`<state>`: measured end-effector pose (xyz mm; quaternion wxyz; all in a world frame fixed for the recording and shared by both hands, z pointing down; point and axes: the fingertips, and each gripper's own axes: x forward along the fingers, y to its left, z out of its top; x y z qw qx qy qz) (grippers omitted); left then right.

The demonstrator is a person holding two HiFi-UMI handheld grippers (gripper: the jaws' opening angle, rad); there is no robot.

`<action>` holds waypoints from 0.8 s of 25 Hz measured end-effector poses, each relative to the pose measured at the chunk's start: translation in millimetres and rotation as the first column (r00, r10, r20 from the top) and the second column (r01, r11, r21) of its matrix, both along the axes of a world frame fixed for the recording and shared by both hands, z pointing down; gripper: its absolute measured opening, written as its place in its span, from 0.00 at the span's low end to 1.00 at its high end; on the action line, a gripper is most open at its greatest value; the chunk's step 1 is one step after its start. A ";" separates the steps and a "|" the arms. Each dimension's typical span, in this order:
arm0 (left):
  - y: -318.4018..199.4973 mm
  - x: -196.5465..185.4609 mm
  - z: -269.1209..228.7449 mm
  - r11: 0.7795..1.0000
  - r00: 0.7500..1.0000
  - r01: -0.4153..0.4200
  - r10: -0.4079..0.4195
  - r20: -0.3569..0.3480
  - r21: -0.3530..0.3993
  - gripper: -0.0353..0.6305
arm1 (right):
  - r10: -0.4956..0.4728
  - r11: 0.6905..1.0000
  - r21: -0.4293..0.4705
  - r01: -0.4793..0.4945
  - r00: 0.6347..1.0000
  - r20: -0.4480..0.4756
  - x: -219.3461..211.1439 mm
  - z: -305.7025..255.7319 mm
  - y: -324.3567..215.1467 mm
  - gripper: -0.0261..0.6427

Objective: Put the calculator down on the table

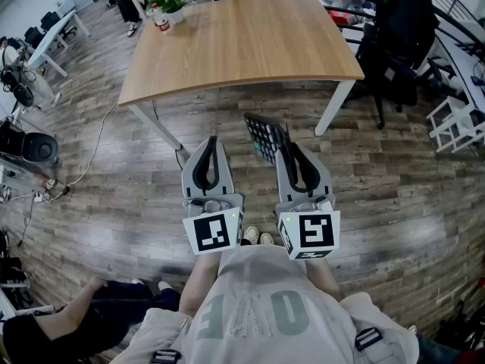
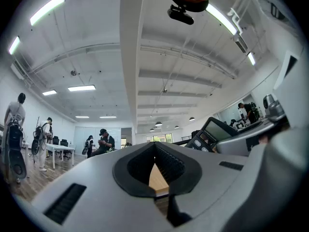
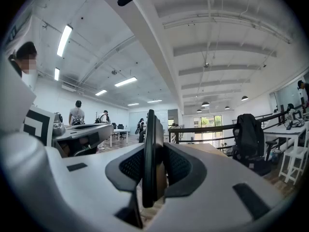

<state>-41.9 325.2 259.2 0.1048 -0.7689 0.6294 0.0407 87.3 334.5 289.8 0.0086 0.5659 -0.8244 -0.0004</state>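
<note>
In the head view the black calculator (image 1: 264,136) hangs over the wood floor, just short of the light wooden table (image 1: 242,40). My right gripper (image 1: 286,147) is shut on its near end. The right gripper view shows the calculator (image 3: 150,153) edge-on and upright, pinched between the ribbed pads. My left gripper (image 1: 211,139) is held beside it on the left, shut with nothing in it; the tips of the left gripper (image 2: 155,144) meet. From the left gripper view the calculator (image 2: 213,134) shows its screen and keys at the right.
A potted plant (image 1: 170,4) and a red can (image 1: 162,23) stand on the table's far left corner. A black office chair (image 1: 395,48) draped with a jacket stands right of the table, with a white rack (image 1: 457,123) beyond. Someone's legs (image 1: 114,298) are at lower left.
</note>
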 end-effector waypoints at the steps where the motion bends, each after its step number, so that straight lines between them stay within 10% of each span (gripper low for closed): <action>1: -1.5 -3.1 -1.2 1.000 1.000 0.000 0.000 0.002 0.005 0.07 | 0.002 1.000 -0.001 -0.002 1.000 -0.001 -1.9 0.2 -1.4 0.18; 20: -17.1 -69.9 3.6 1.000 0.999 0.017 -0.016 -0.034 0.012 0.07 | 0.018 1.000 -0.020 -0.017 0.999 0.051 -40.1 0.0 -18.8 0.18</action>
